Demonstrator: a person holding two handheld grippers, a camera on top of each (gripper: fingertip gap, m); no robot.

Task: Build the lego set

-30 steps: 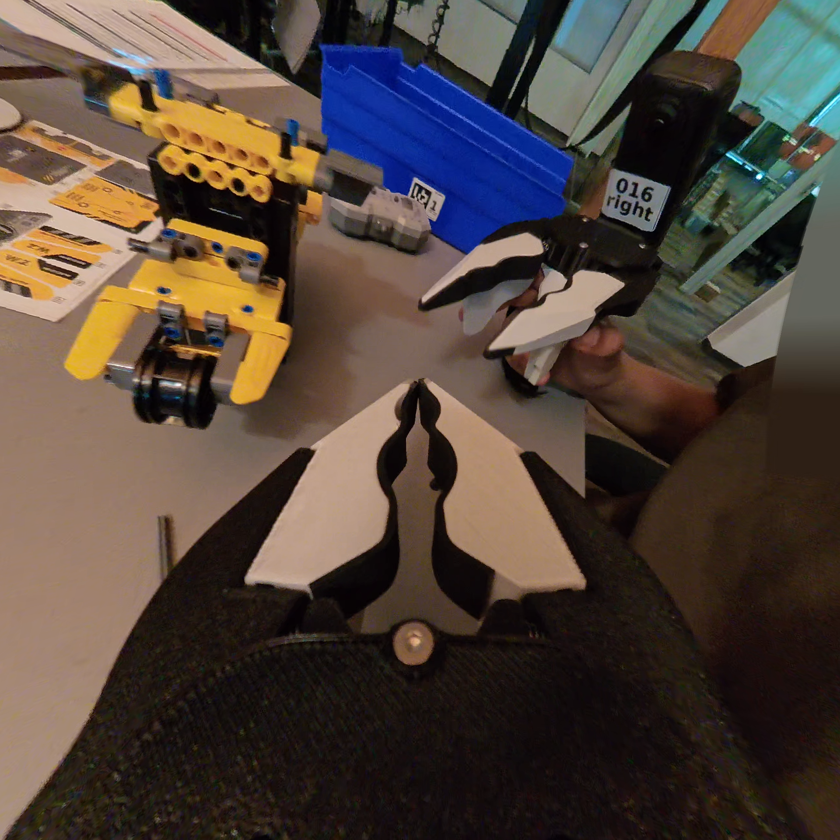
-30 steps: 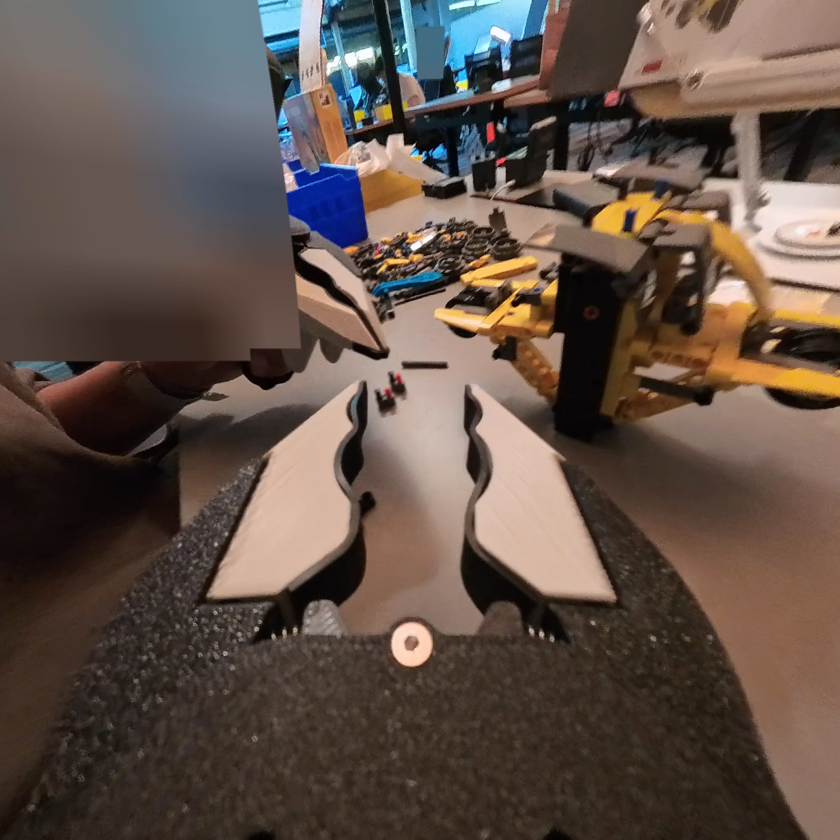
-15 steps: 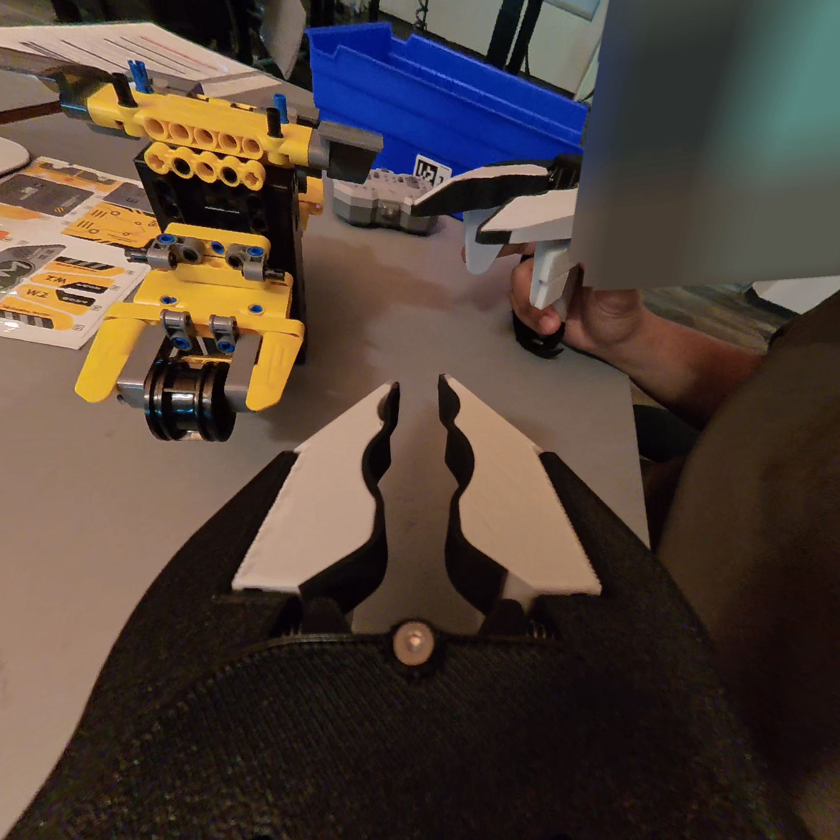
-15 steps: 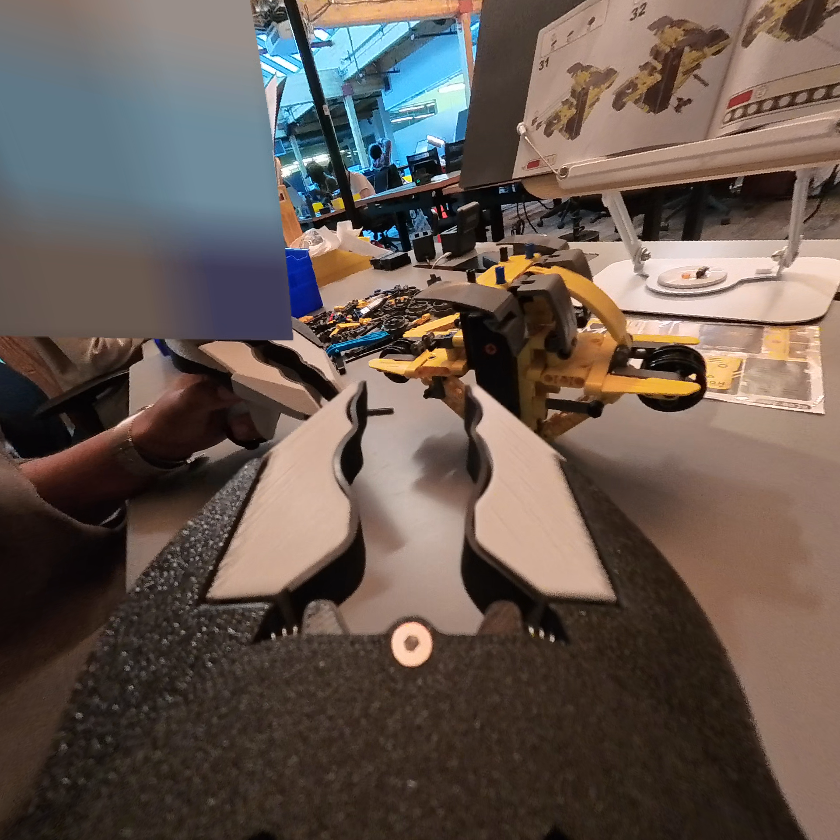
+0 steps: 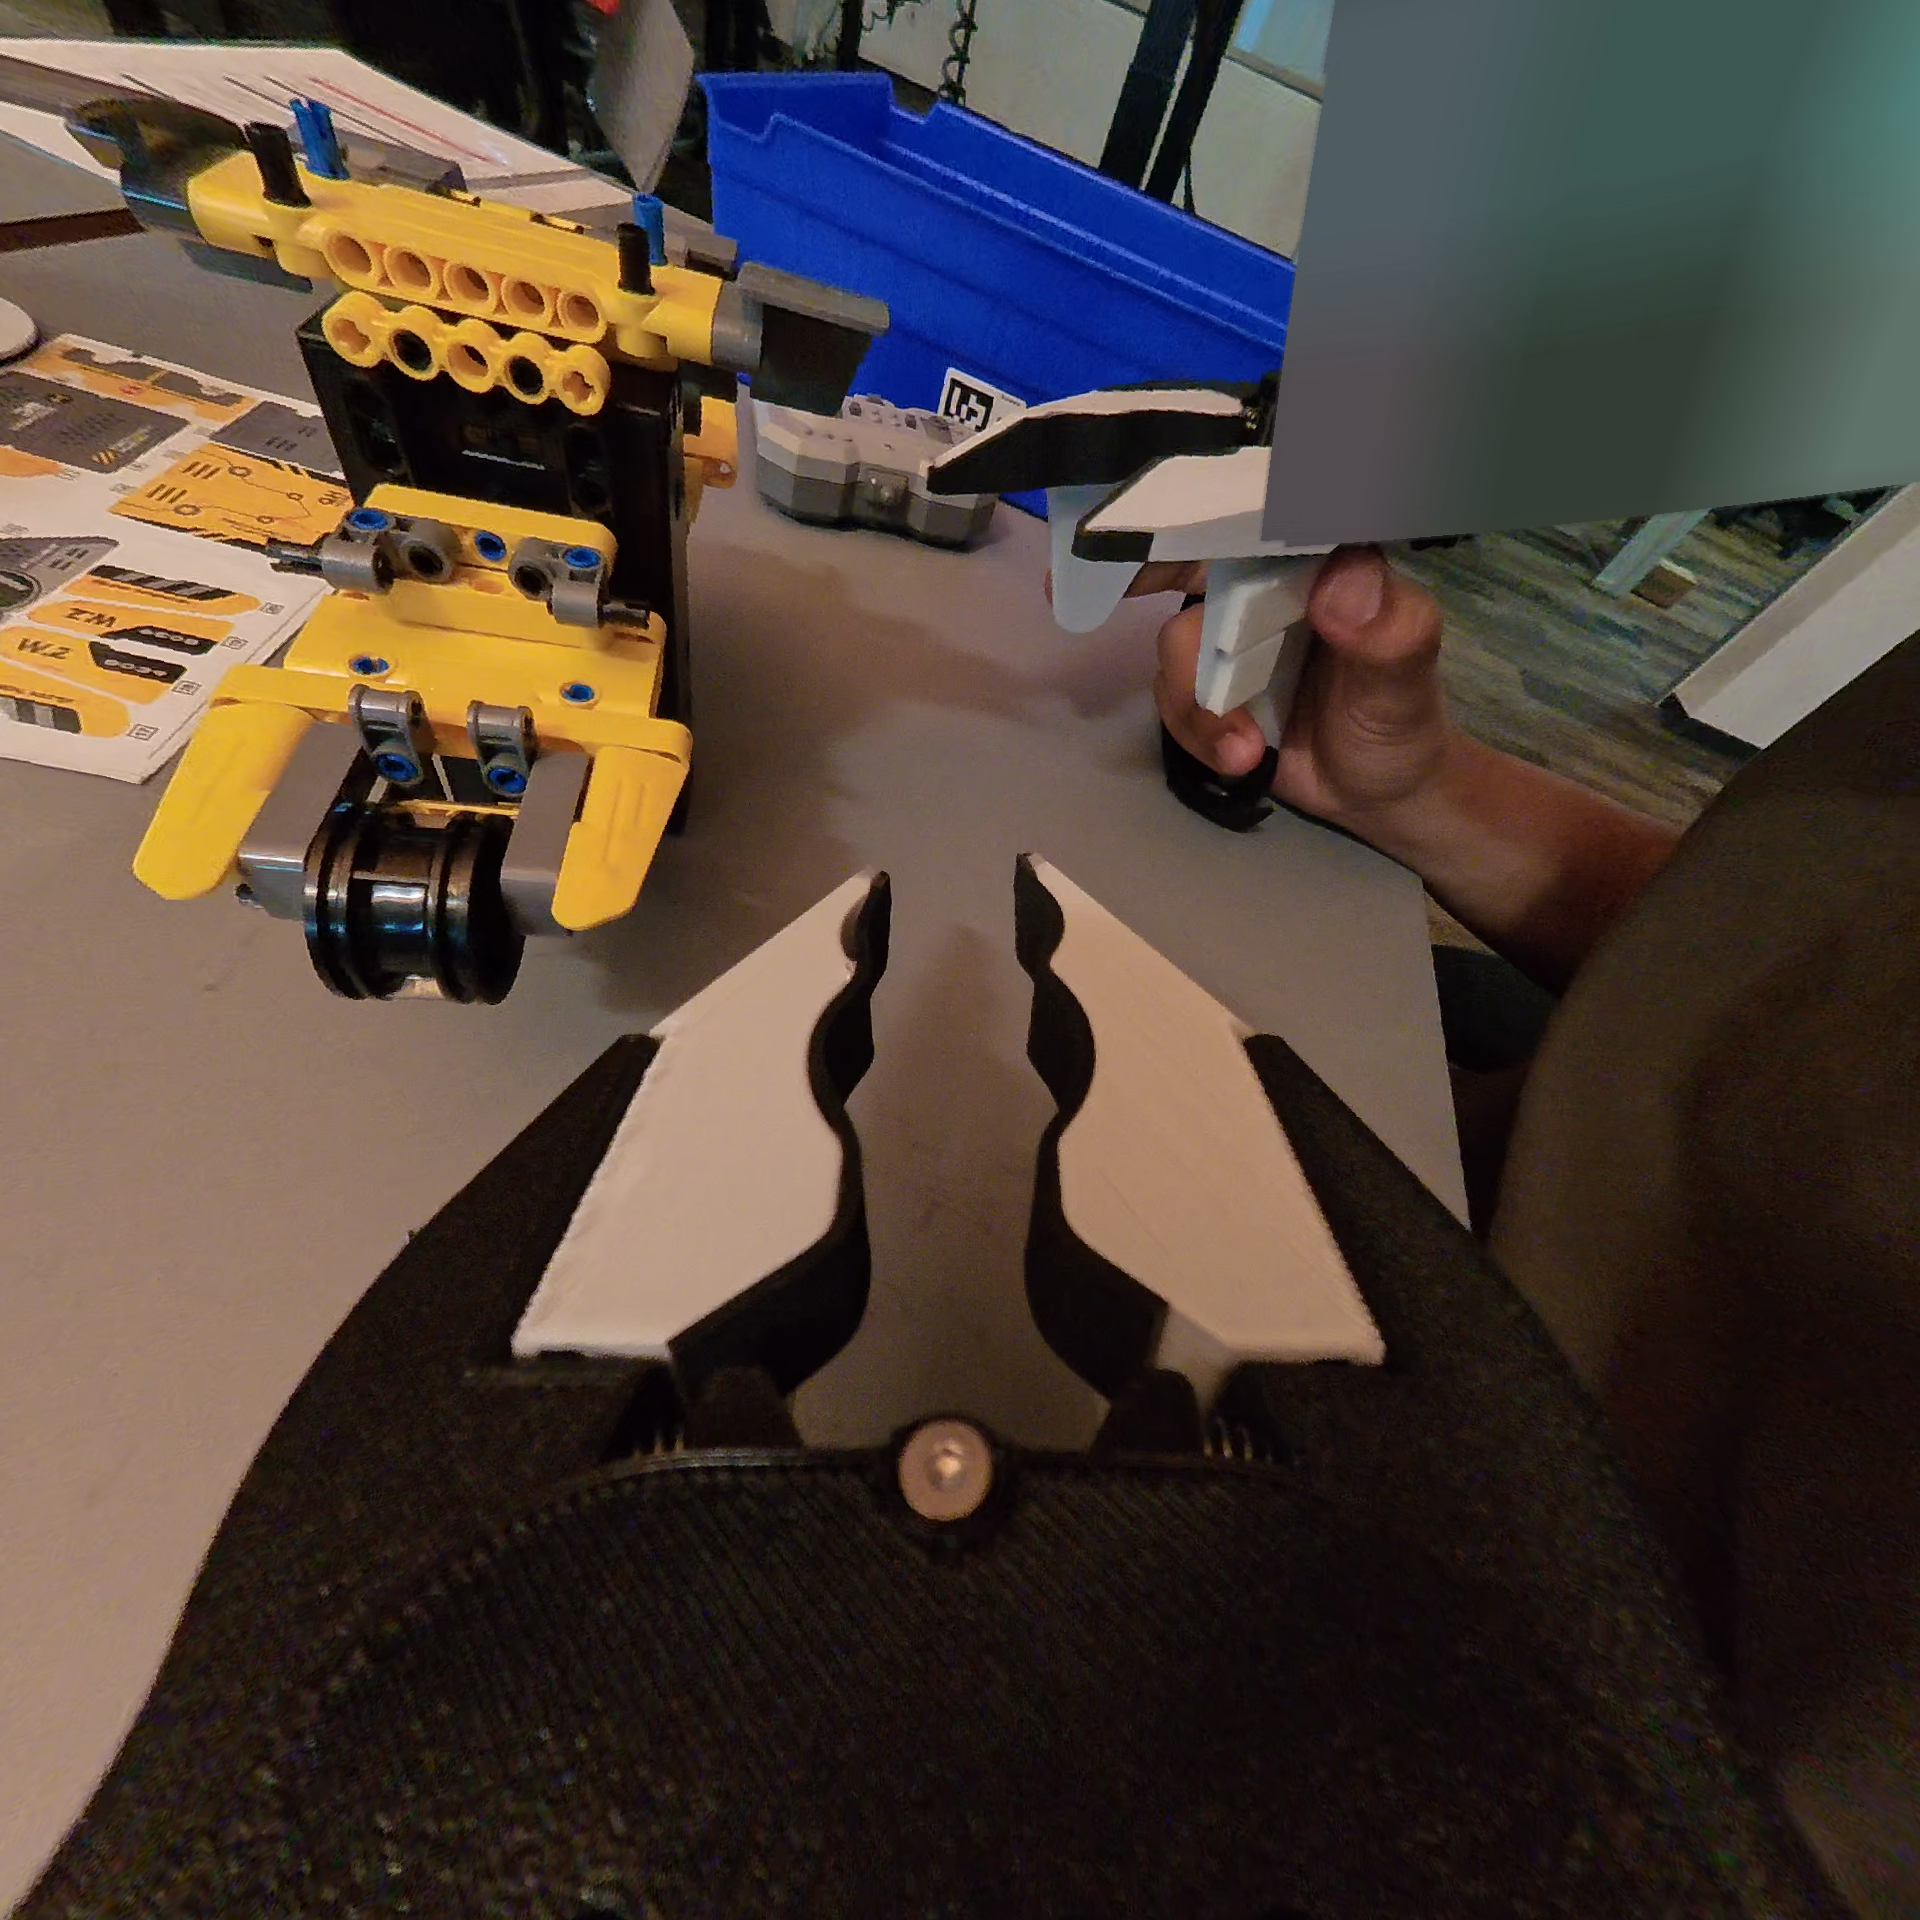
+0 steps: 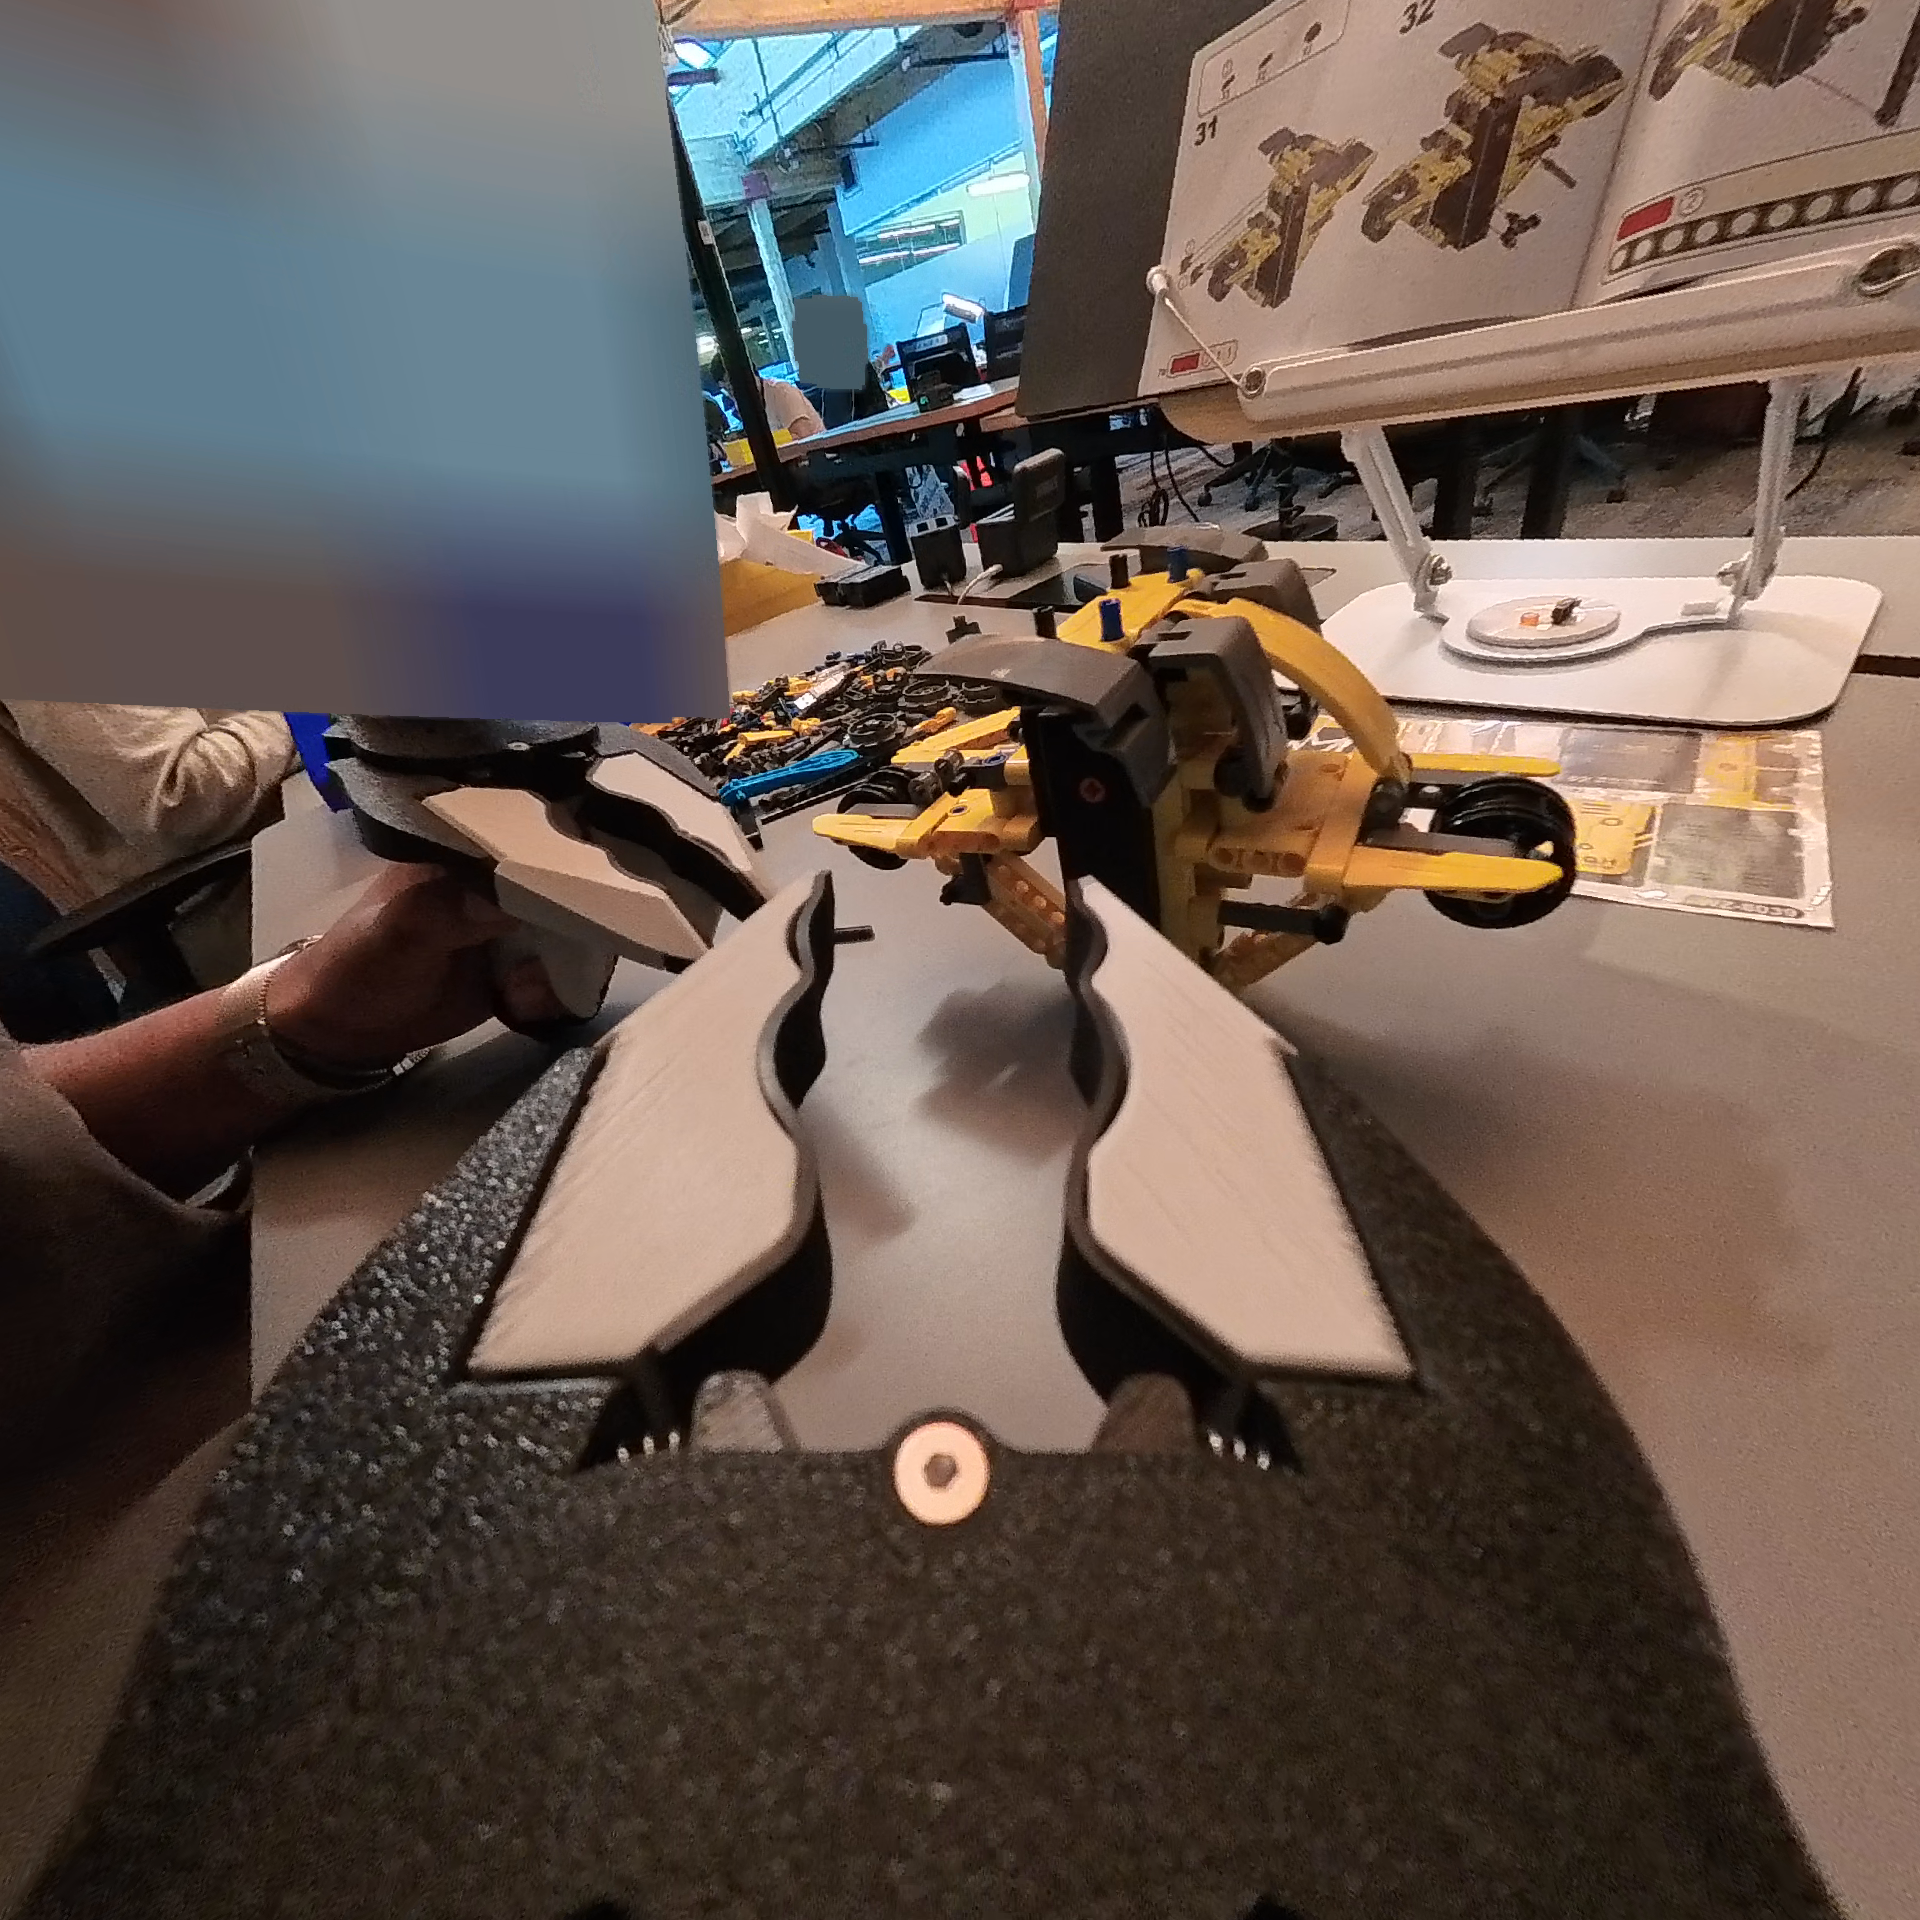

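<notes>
A yellow and black brick model (image 5: 447, 582) with a black wheel at its front stands on the grey table (image 5: 260, 1143). My left gripper (image 5: 951, 883) is open and empty, just right of the model's wheel, low over the table. My right gripper (image 6: 951, 894) is open and empty, and points at the model (image 6: 1195, 790) from the side, a short way from it. Each gripper shows in the other's view: the right one (image 5: 1003, 514) held by a hand, the left one (image 6: 717, 914) beside the right one's left finger.
A blue bin (image 5: 987, 229) and a grey motor block (image 5: 873, 478) stand behind the model. A sticker sheet (image 5: 104, 540) lies to its left. A pile of loose parts (image 6: 831, 707) lies farther off. An instruction booklet (image 6: 1507, 156) rests on a white stand (image 6: 1600, 644). Spacing between my two grippers at the tips: around 8 cm.
My left gripper has opened from shut. My right gripper has tilted up from the table and now faces the model; it has stayed open.
</notes>
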